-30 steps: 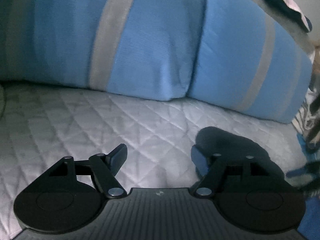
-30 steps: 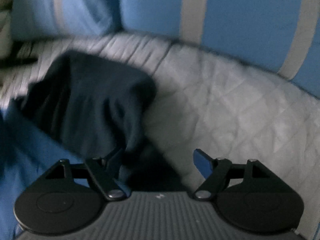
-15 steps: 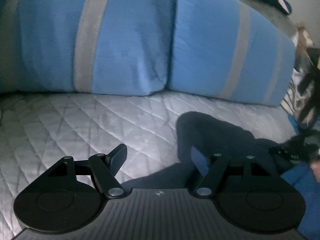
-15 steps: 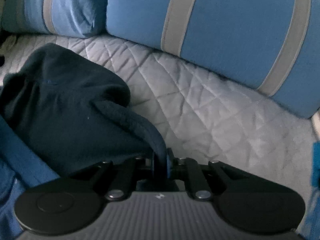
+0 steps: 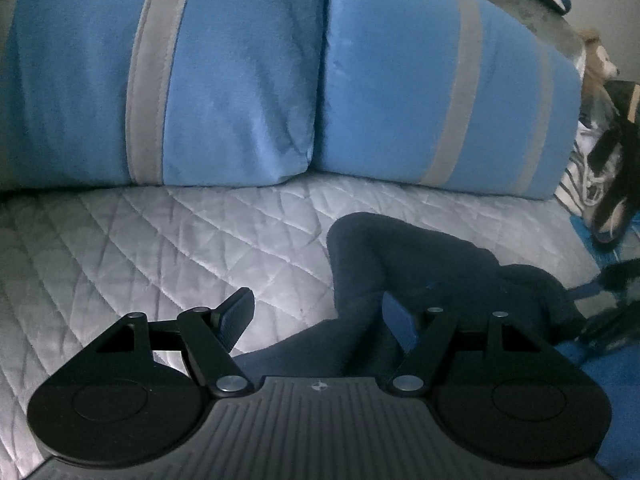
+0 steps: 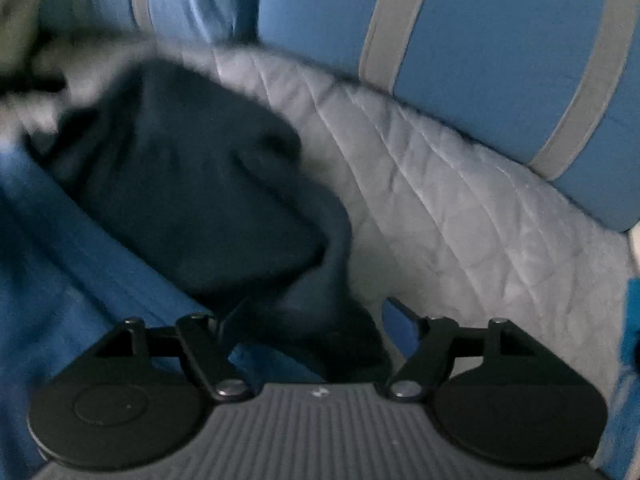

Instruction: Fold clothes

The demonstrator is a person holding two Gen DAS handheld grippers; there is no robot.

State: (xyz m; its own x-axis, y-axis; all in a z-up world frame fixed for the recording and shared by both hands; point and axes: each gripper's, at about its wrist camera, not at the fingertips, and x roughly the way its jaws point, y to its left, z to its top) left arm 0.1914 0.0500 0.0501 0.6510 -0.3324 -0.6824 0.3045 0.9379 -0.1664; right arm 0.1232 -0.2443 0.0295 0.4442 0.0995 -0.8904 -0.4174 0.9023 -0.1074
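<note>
A dark navy garment (image 5: 404, 280) is seen bunched on the grey quilted cover (image 5: 160, 248), in front of blue cushions (image 5: 240, 72); the left gripper (image 5: 318, 316) is held spread above its edge; the right gripper (image 6: 308, 320) is likewise spread, with navy cloth lying between its fingers, unpinched; a blue fabric (image 6: 60, 280) is seen beside the garment.

no readable text, labels, brands or numbers anywhere in either wrist view

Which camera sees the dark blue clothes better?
The left wrist view: the dark garment looks sharp, lying on the quilted cover. The right wrist view shows it closer but blurred.
</note>
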